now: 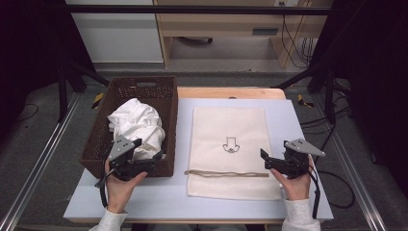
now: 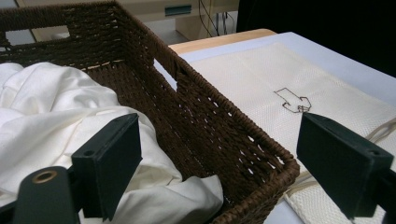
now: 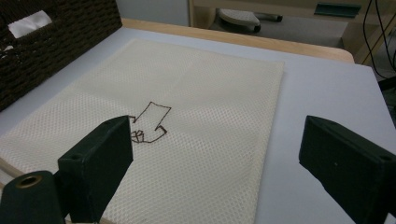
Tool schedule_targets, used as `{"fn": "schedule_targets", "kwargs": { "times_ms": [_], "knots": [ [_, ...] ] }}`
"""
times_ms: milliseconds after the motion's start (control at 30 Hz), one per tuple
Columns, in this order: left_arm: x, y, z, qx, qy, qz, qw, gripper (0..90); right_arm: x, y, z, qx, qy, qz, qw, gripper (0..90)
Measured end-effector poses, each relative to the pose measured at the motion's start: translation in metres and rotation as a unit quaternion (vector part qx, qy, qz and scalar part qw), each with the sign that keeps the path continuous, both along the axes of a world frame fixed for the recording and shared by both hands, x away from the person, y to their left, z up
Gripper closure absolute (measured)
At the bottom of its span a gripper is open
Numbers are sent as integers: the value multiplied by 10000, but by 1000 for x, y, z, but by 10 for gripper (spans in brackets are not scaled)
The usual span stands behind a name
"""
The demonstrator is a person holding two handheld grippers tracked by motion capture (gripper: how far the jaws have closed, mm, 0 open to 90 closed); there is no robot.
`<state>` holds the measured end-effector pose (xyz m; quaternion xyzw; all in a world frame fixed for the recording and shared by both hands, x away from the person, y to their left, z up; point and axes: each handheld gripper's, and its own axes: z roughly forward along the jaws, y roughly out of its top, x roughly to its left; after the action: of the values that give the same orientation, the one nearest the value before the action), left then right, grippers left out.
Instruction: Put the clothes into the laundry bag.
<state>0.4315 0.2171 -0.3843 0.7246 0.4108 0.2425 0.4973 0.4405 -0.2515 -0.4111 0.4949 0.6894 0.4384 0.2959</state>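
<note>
On the table point(image 1: 298, 120), a cream mesh bag point(image 1: 230, 130) lies flat at centre, its drawstring point(image 1: 226, 173) across the near end. At 9 o'clock from the bag stands a brown wicker basket point(image 1: 166, 96) holding crumpled white cloth point(image 1: 137, 122). The left tool point(image 1: 146, 155) sits at the basket's near rim at 7 o'clock, jaws spread and empty; the right tool point(image 1: 267, 160) sits at 4 o'clock beside the bag, jaws spread and empty.

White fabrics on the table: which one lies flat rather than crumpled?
The cream mesh drawstring bag with the small line drawing, spread on the grey mat; the white cloth sits bunched inside the brown wicker basket.
</note>
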Motion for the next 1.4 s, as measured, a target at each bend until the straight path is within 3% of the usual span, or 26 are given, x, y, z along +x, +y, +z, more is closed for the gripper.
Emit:
{"fn": "schedule_targets", "kwargs": {
  "times_ms": [267,400,500,667,867,1067,1333,1367,1400],
  "knots": [
    [-8,-9,4,-93,-127,-105,9998,192,-5,5,6,114,-66,48,9999,120],
    [-14,-20,6,-117,-150,-290,9994,243,-7,10,8,128,-62,117,9998,125],
    [-19,-35,5,21,-149,-460,9988,267,-7,17,7,125,-25,261,9996,129],
    [-25,-51,4,78,-194,-664,9976,326,-7,25,7,50,3,361,9993,134],
    [-30,-74,-5,234,-45,-969,9950,425,-7,36,3,-1,85,558,9984,152],
    [-27,-95,-26,468,293,-1212,9911,493,-5,43,-2,-82,178,675,9975,168],
    [-26,-122,-56,890,675,-1519,9821,602,-2,55,-14,-221,348,807,9959,206],
    [-26,-128,-63,964,783,-1605,9792,651,-1,59,-17,-243,398,857,9952,220],
    [-26,-128,-63,964,783,-1605,9792,673,-1,59,-17,-243,398,857,9952,220]
  ]
}}
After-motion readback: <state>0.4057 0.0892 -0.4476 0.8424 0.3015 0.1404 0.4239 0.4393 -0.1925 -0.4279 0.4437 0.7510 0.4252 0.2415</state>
